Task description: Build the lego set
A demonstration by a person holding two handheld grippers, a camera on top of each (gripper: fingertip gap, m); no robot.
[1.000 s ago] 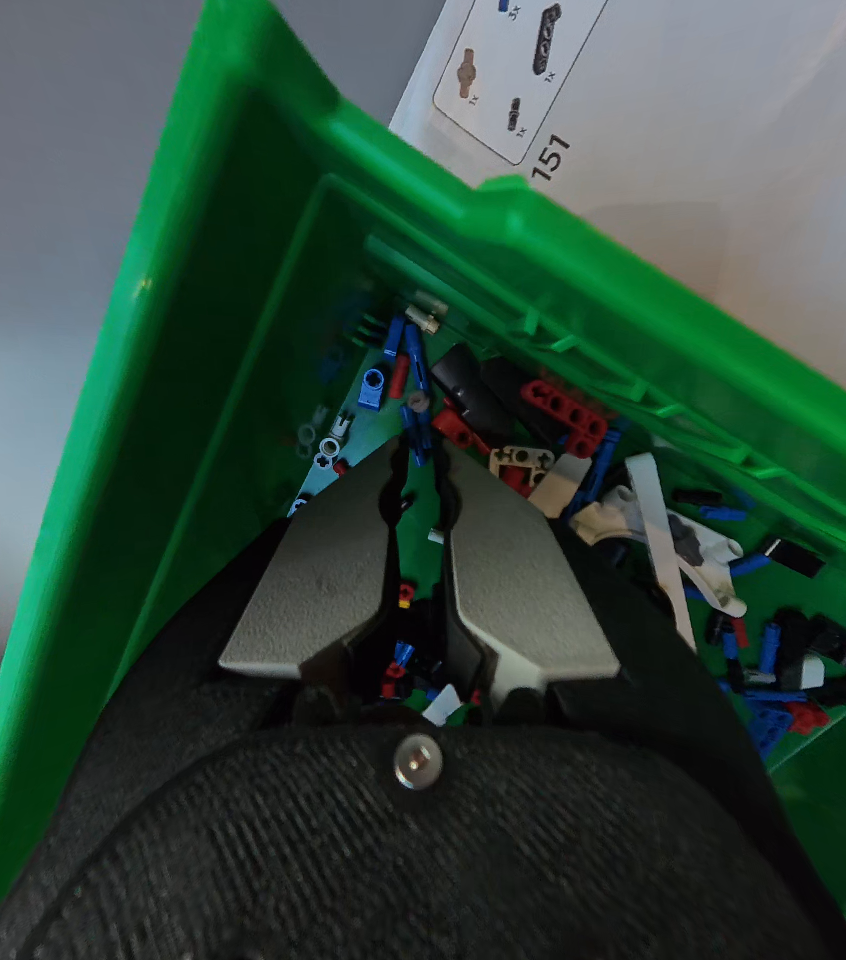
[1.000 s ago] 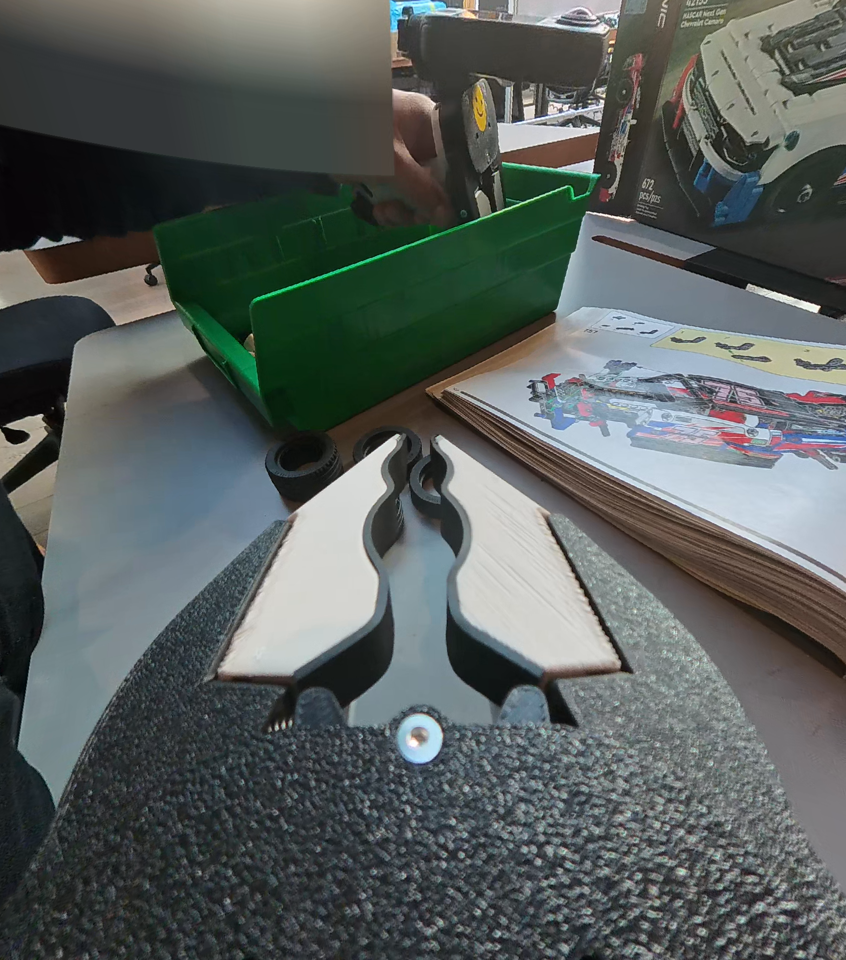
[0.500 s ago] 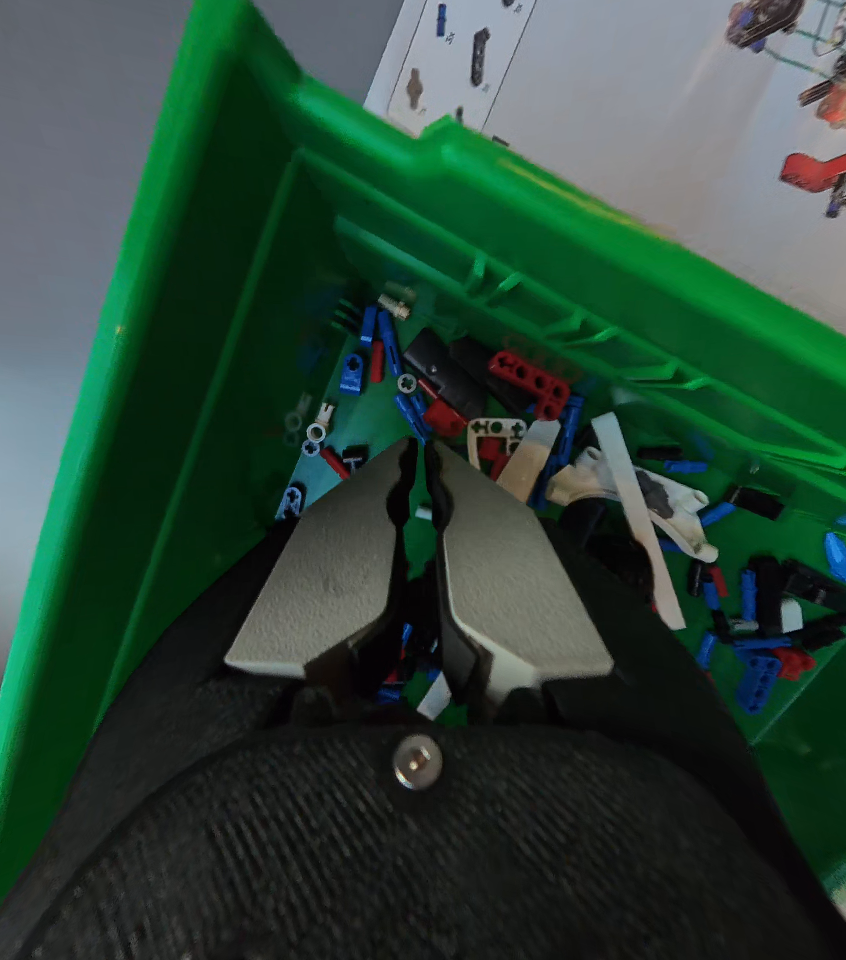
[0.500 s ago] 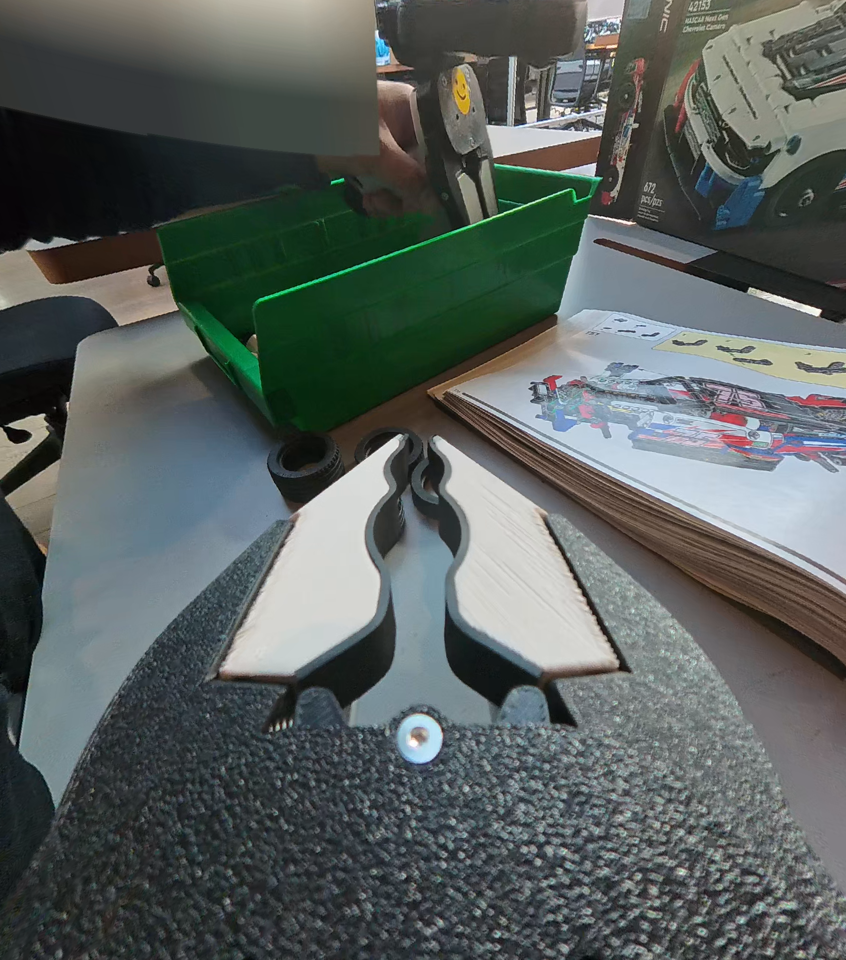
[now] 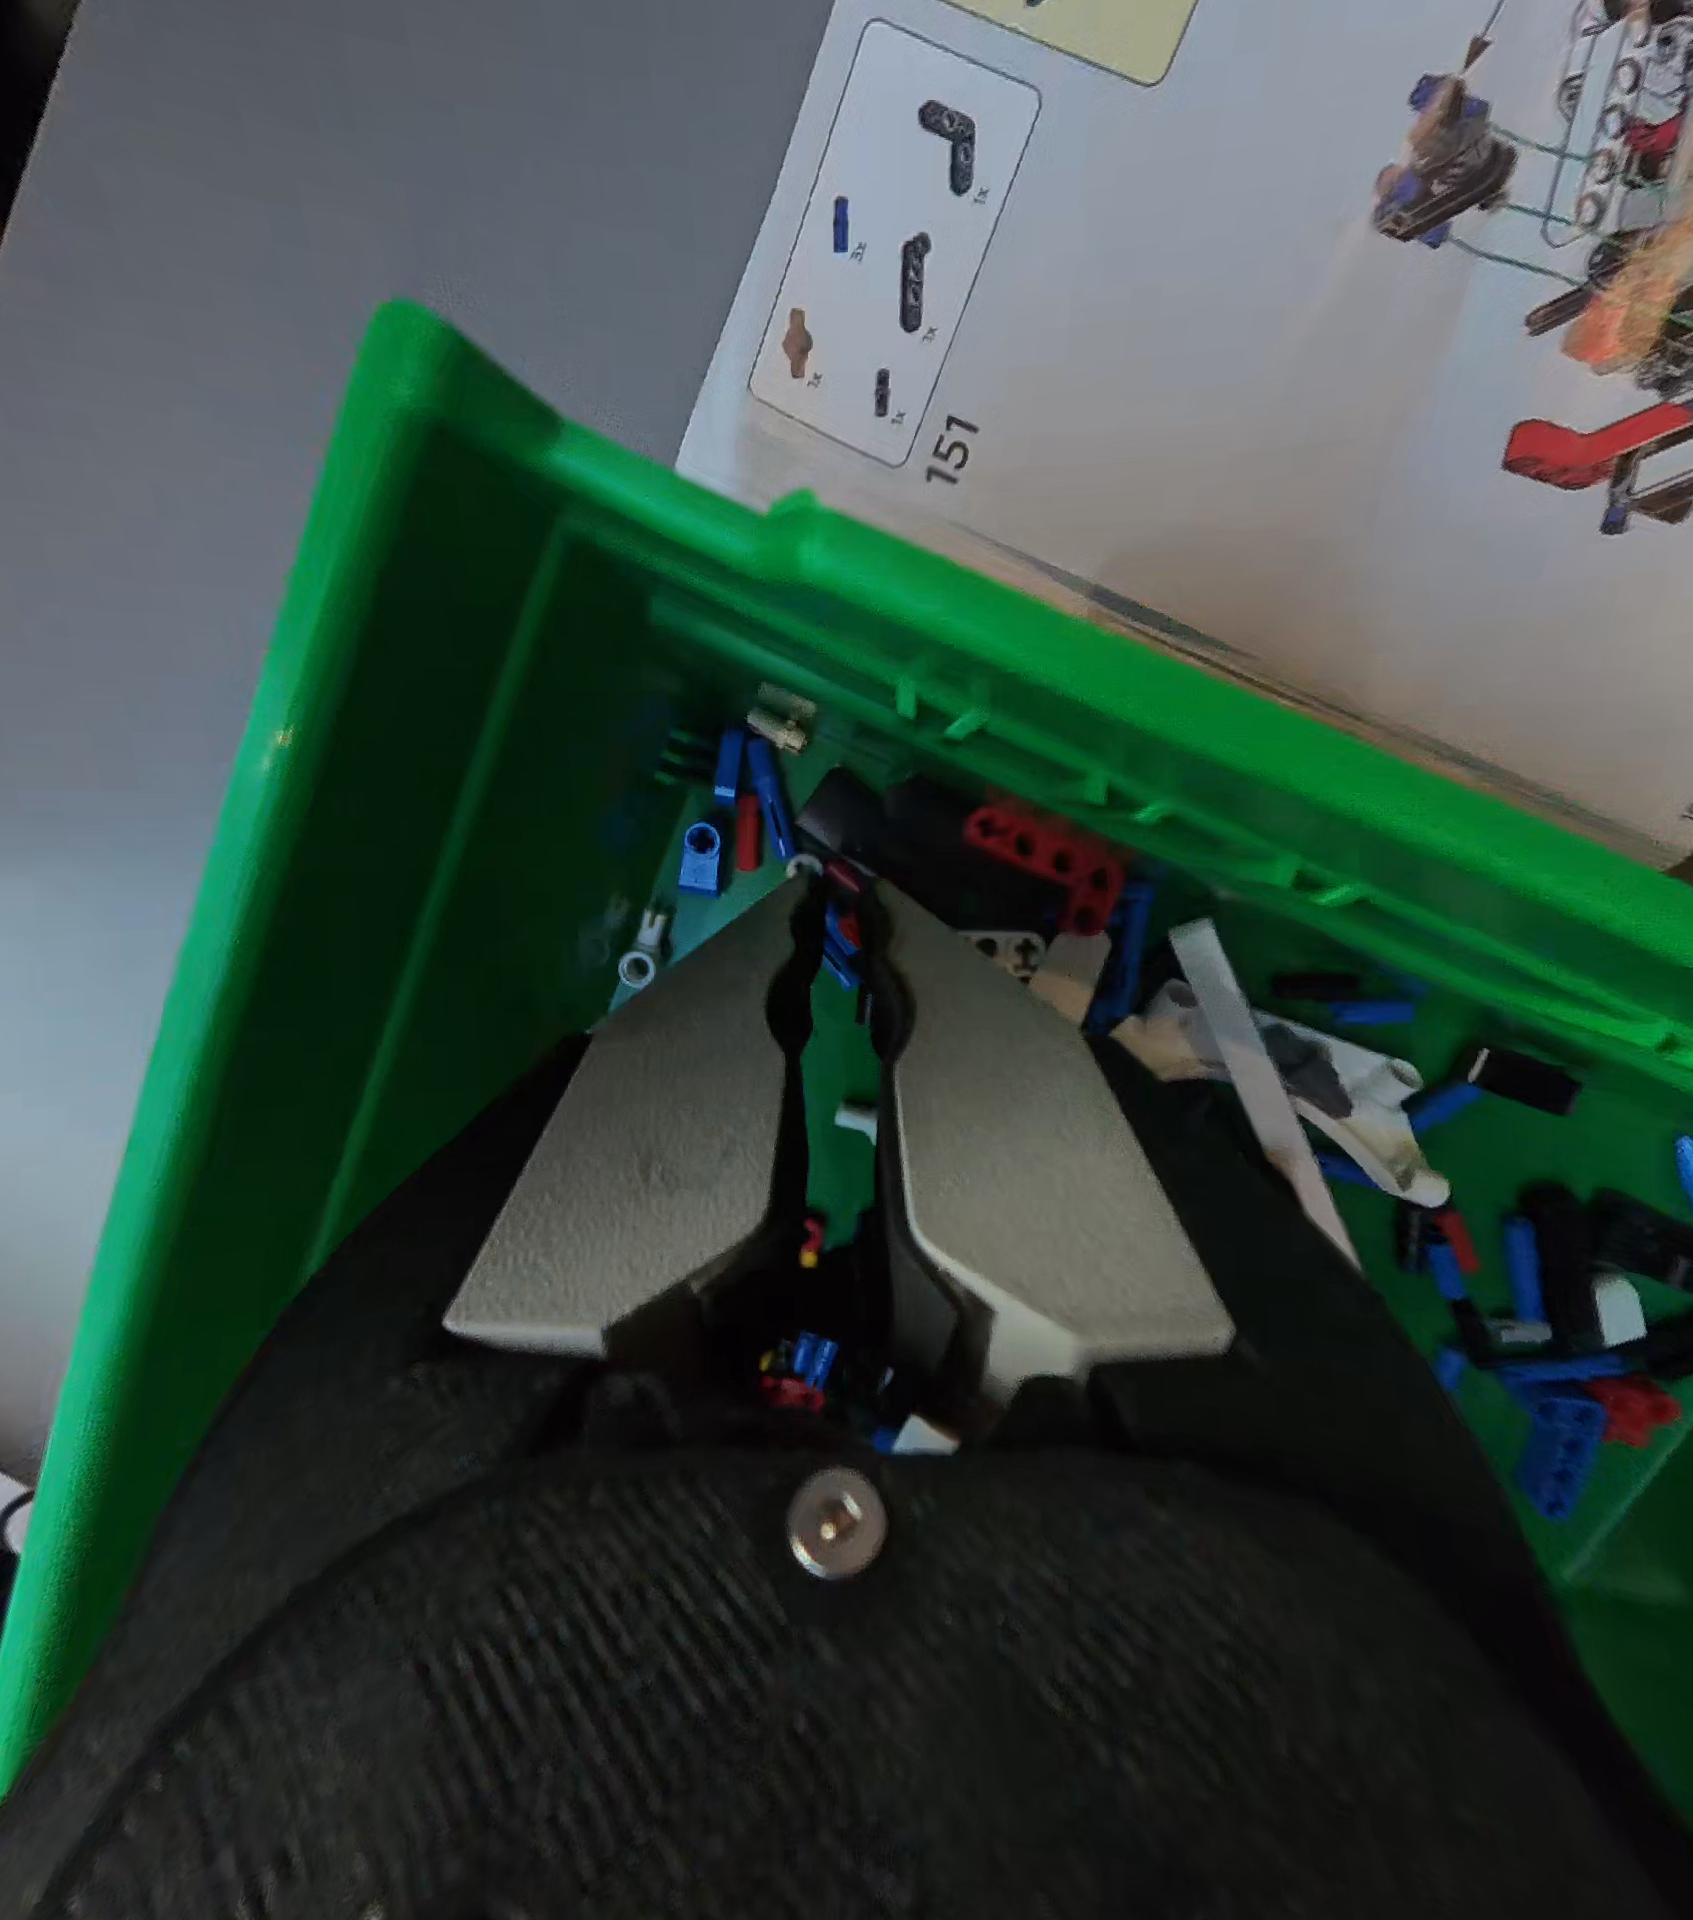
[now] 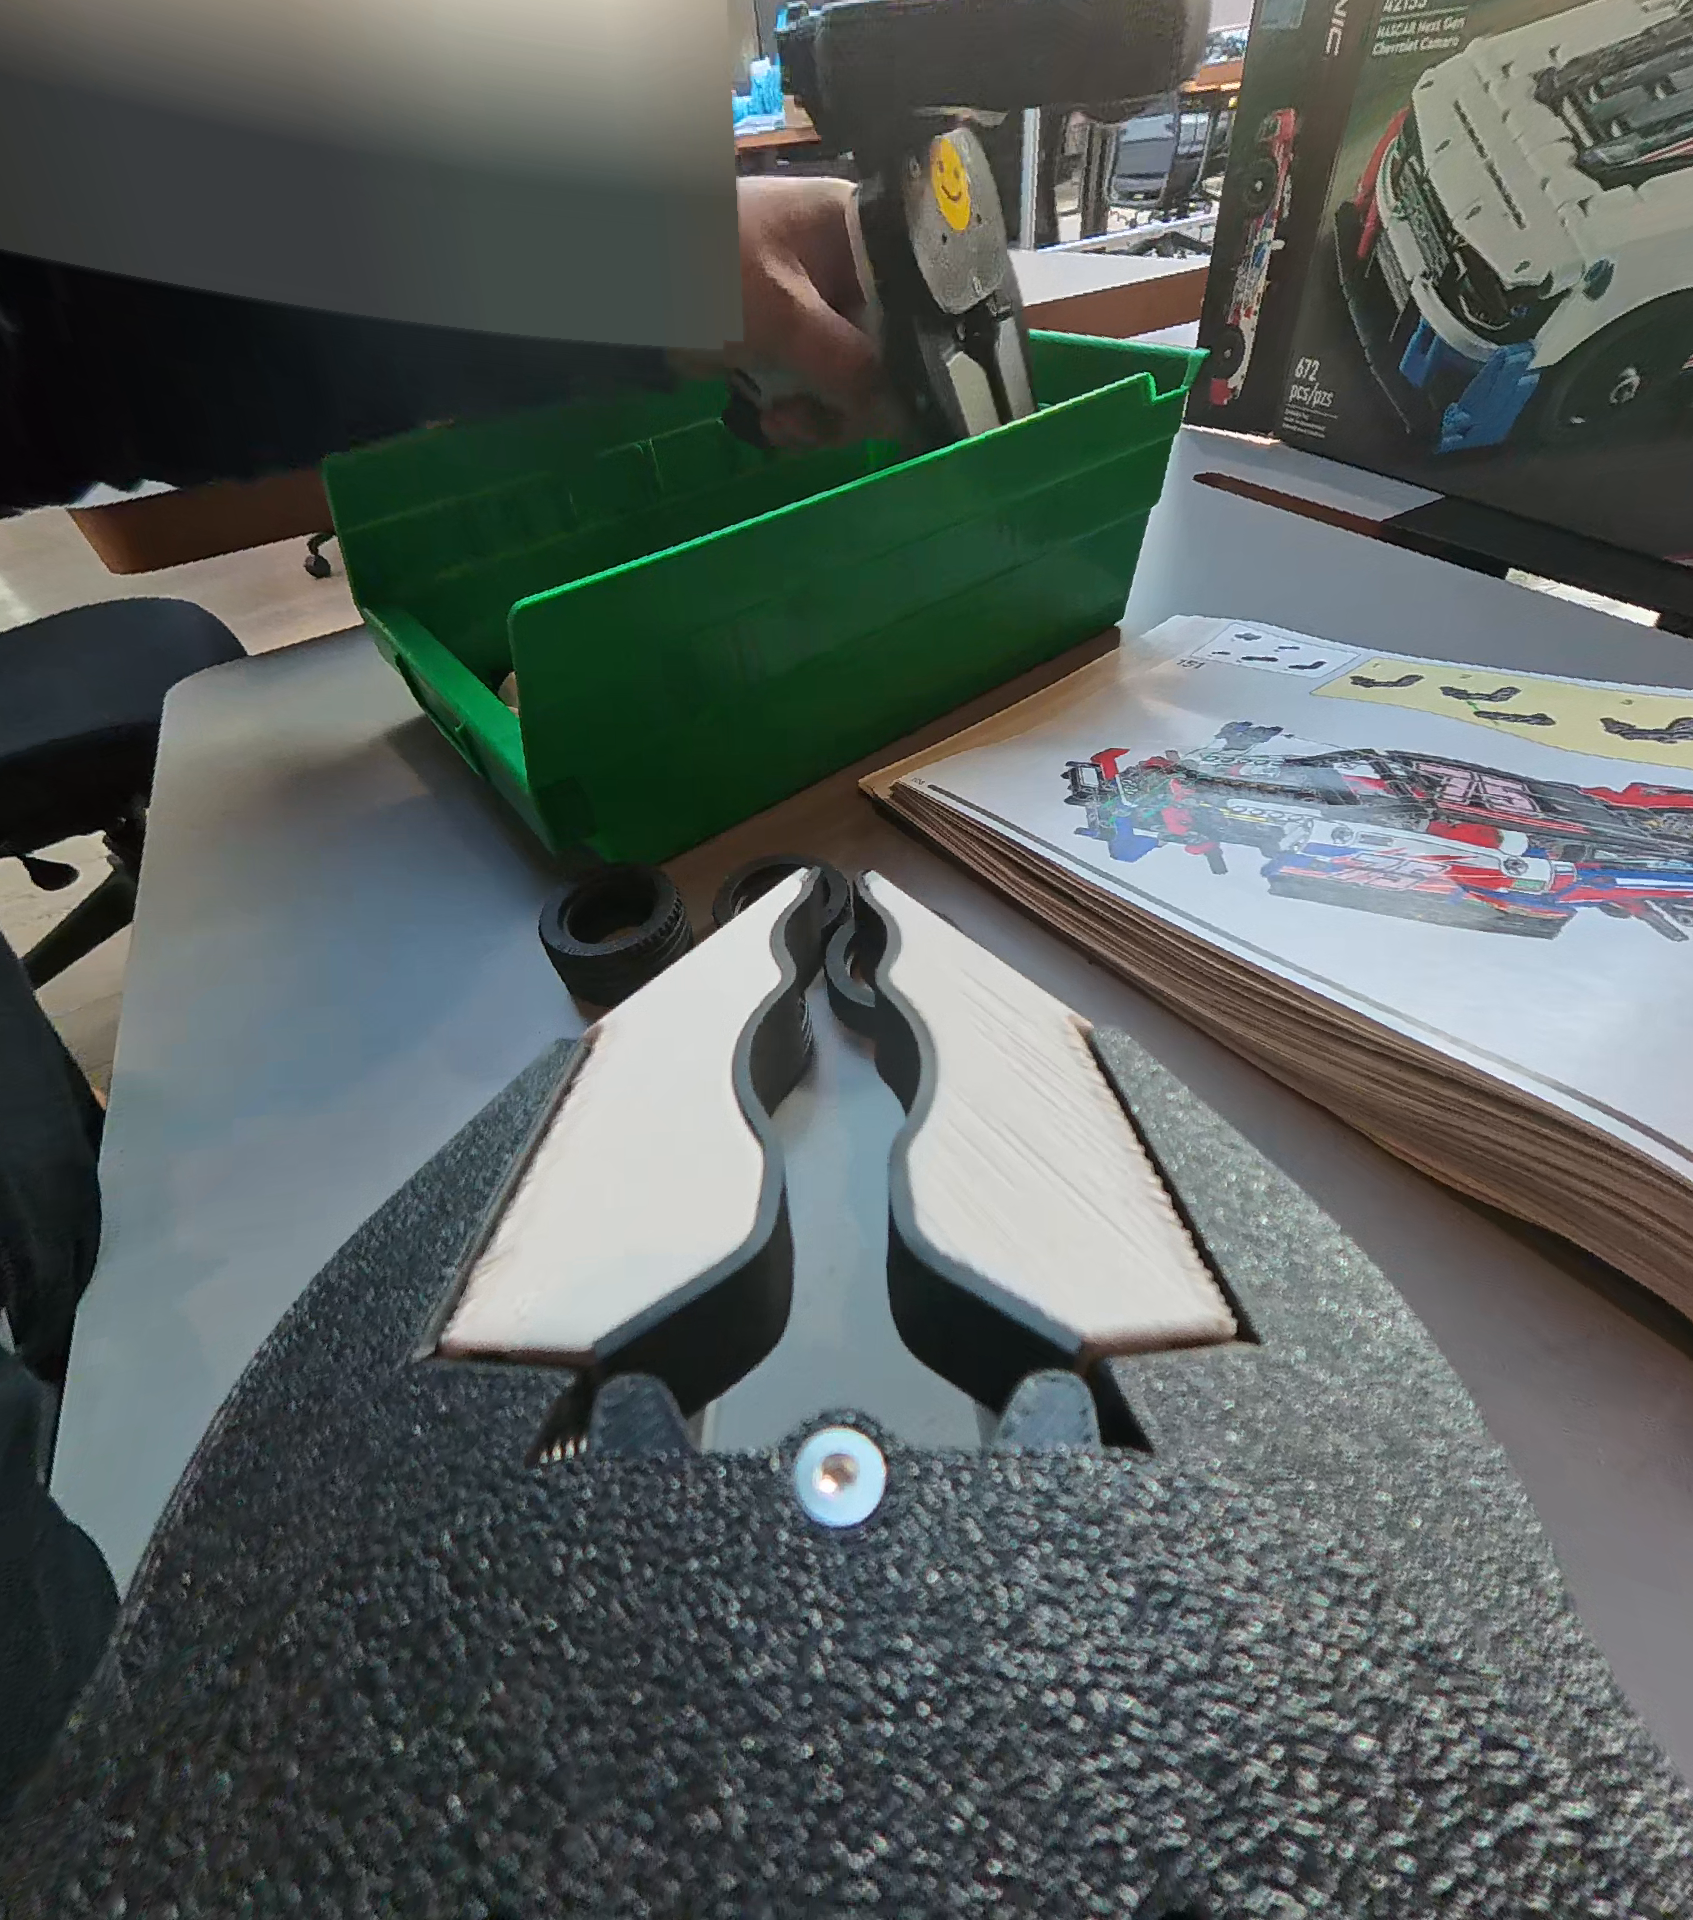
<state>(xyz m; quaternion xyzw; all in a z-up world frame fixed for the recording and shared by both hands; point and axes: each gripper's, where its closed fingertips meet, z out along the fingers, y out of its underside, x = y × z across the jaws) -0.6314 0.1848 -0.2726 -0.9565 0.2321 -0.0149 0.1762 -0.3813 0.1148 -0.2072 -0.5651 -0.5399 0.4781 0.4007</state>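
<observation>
Pieces: loose lego pieces (image 5: 1050, 862) lie on the floor of the green bin (image 5: 322, 935), thickest from its far corner round to 3 o'clock; blue pins, a red beam and black and white bits show.
Change: a second ago the left gripper hung back from the corner pile; half a second ago it had lifted and narrowed; now its tips are down among the blue pins at 12 o'clock. I take this for a fresh try at picking one piece.
Left gripper: the left gripper (image 5: 837, 894) is nearly closed, a narrow gap left; a blue pin (image 5: 837, 940) sits between the tips, but whether it is pinched I cannot tell.
Right gripper: the right gripper (image 6: 831, 894) is unchanged, low over the desk (image 6: 322, 935), slightly parted and holding nothing, its tips right at two black tyres (image 6: 613, 925).
Around: the open manual (image 6: 1444, 935) lies at 2 o'clock, the set's box (image 6: 1507, 208) behind it.
</observation>
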